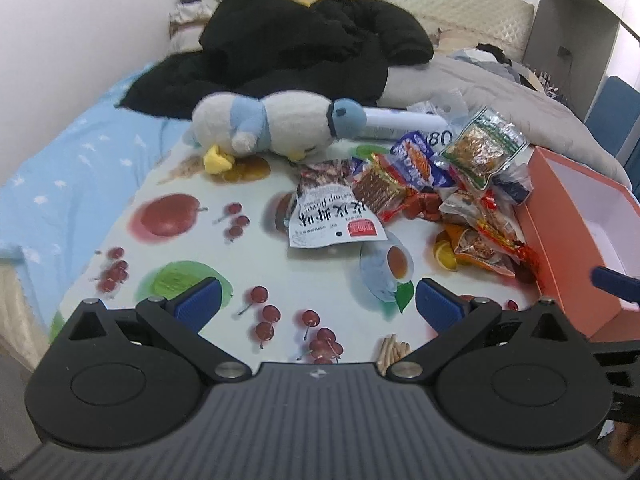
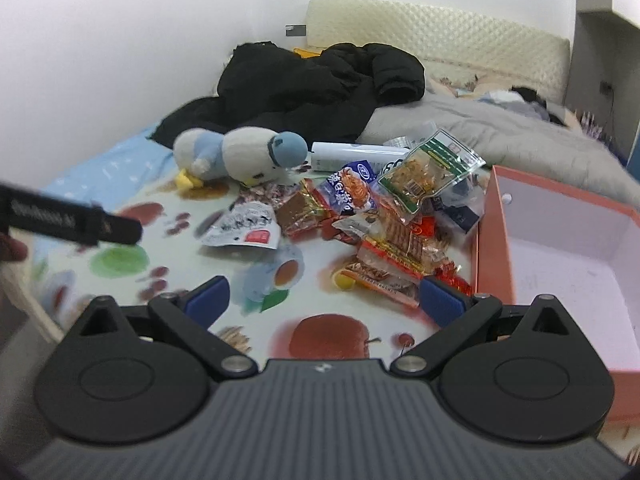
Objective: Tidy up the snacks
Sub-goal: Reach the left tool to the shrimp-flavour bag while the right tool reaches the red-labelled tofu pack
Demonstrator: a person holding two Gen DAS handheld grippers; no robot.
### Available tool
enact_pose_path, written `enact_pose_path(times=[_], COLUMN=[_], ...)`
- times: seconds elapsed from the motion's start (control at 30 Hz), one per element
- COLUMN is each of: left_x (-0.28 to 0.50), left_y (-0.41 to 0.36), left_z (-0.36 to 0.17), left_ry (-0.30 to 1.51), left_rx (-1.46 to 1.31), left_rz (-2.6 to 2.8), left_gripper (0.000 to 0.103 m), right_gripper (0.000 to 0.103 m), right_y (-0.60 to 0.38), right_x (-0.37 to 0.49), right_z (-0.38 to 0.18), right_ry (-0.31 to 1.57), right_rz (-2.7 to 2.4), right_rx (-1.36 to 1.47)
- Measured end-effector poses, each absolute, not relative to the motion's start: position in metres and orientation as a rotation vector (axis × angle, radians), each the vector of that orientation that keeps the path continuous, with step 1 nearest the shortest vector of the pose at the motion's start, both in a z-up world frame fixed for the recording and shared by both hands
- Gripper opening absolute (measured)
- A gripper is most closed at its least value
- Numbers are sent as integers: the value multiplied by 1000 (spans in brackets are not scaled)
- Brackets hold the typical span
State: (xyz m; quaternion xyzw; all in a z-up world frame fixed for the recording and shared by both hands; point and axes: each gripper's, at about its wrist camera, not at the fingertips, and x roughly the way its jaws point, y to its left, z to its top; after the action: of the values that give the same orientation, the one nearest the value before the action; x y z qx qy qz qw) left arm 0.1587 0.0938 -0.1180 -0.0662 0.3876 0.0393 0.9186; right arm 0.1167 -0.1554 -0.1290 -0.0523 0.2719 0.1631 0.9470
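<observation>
Left wrist view: the left gripper [image 1: 316,306] is spread wide and empty; the snack pile [image 1: 436,184] lies at 1 o'clock beside the orange box [image 1: 560,248].

Right wrist view: the right gripper [image 2: 322,300] is also wide apart, empty; the snack pile [image 2: 384,216] at 12 o'clock, the orange box [image 2: 496,248] at 2 o'clock.

Both views are evenly lit by soft, diffuse indoor light with no hard shadows and a slightly cool cast. The white wall [image 2: 120,40] reads bright, nearly washed out. Glare glints on the shiny snack wrappers [image 2: 400,248]. Fisheye distortion bends the edges and darkens the corners. The right wrist view is softer, with smeared blur at the left side; the plush penguin [image 1: 272,124] looks slightly blurred.
</observation>
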Motion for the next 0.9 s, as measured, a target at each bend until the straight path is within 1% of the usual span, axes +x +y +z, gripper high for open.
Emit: enact_pose_path(times=[0.1, 0.17, 0.2, 0.23, 0.27, 0.37, 0.4, 0.43, 0.6, 0.7, 0.73, 0.77, 0.8, 0.83, 0.9], left_x=[175, 189, 196, 203, 210, 233, 240, 248, 283, 306, 315, 321, 328, 336, 348], left_y=[104, 111, 114, 117, 120, 125, 126, 125, 122, 119, 119, 118, 118, 118, 118], left_z=[-133, -144, -148, -152, -156, -166, -169, -172, -186, -196, -199, -201, -203, -205, -207], left_ry=[821, 840, 848, 855, 861, 871, 870, 869, 871, 878, 879, 880, 880, 876, 853], left_rx=[-151, -156, -163, -169, -171, -177, -174, -168, -187, -193, -199, -201, -204, -207, -202], left_rz=[76, 78, 82, 84, 84, 83, 78, 76, 46, 44, 42, 42, 44, 45, 69], left_gripper=[103, 103, 103, 103, 103, 103, 103, 103, 103, 103, 103, 103, 103, 103, 103], right_gripper=[91, 79, 76, 70, 67, 65, 64, 59, 59, 59, 56, 49, 47, 45, 45], right_y=[-142, -133, -130, -128, -128, -123, -121, -121, -129, -129, -130, -131, -131, -129, -126], right_x=[131, 141, 147, 153, 157, 168, 173, 176, 192, 200, 202, 204, 206, 207, 212], right_z=[-140, -146, -149, -152, -155, -170, -177, -182, -205, -217, -219, -220, -221, -223, -225], right_ry=[530, 498, 485, 470, 454, 439, 446, 451, 468, 467, 480, 484, 483, 478, 471], right_rz=[352, 327, 310, 289, 259, 176, 144, 127, 94, 102, 120, 129, 131, 137, 155], right_rx=[-159, -205, -223, -236, -238, -277, -299, -312, -361, -441, -445, -451, -471, -487, -506])
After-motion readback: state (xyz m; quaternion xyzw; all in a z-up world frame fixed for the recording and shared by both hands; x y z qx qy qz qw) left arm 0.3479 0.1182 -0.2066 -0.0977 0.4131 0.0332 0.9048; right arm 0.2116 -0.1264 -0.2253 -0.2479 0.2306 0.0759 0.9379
